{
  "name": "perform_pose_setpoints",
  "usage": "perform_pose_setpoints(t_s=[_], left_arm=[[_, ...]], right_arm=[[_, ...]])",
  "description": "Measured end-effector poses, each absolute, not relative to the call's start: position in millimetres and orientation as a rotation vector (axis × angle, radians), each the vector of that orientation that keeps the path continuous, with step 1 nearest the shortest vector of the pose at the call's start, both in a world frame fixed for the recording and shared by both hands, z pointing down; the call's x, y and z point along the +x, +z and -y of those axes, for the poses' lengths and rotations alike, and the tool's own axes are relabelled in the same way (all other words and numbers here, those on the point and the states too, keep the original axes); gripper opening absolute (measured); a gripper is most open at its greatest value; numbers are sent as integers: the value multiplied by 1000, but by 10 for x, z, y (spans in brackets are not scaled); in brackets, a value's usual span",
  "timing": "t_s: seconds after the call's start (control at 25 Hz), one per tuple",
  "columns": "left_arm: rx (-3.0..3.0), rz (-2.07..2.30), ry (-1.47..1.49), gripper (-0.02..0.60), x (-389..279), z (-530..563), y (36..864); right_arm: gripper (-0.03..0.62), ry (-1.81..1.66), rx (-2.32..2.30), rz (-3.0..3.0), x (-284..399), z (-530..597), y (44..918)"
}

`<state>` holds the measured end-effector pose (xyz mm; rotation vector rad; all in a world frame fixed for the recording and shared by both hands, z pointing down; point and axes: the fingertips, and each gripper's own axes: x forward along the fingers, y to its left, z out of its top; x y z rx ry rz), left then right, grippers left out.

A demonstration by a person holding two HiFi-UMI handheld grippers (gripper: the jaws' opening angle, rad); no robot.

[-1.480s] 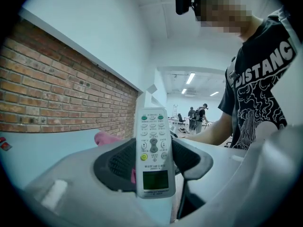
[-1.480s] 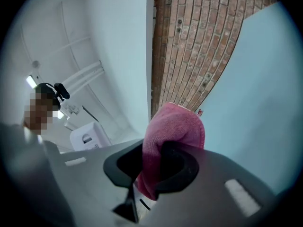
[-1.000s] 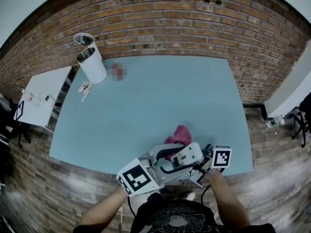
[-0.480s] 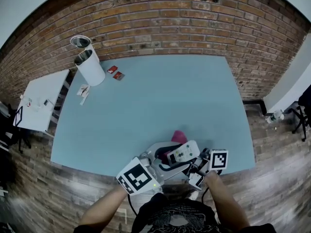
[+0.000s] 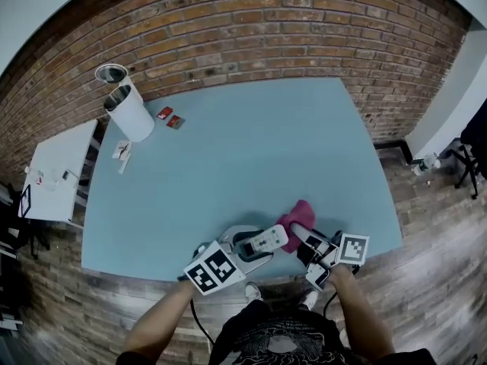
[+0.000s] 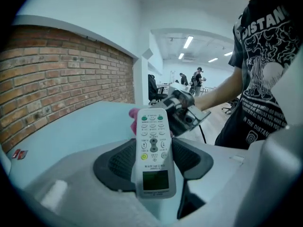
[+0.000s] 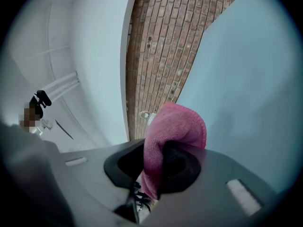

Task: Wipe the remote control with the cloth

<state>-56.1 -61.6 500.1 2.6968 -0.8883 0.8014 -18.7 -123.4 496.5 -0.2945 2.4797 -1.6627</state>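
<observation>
both tools loaded: remote control (image 6: 153, 141) is clamped in left tool (image 6: 152, 159), buttons exposed for wiping; cloth (image 7: 177, 126) is pinched in right tool (image 7: 160, 167), at lower centre.

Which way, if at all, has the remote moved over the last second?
Yes. Judged against the near-right corner of the table, the remote has swung left, away from that corner; the pink cloth now shows at its right end.
</observation>
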Motion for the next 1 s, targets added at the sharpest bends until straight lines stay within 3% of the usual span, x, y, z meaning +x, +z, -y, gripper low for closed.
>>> perform_pose_setpoints(t_s=[0.56,1.0], left_arm=[[2516,574,1341,247,-973,539,5978],[2567,539,1387,253,-1073,497,6096]], right_arm=[[46,-1600,-480,-2560,-147,1156,5106],[46,-1554,-495,-2724,-551,998,5103]])
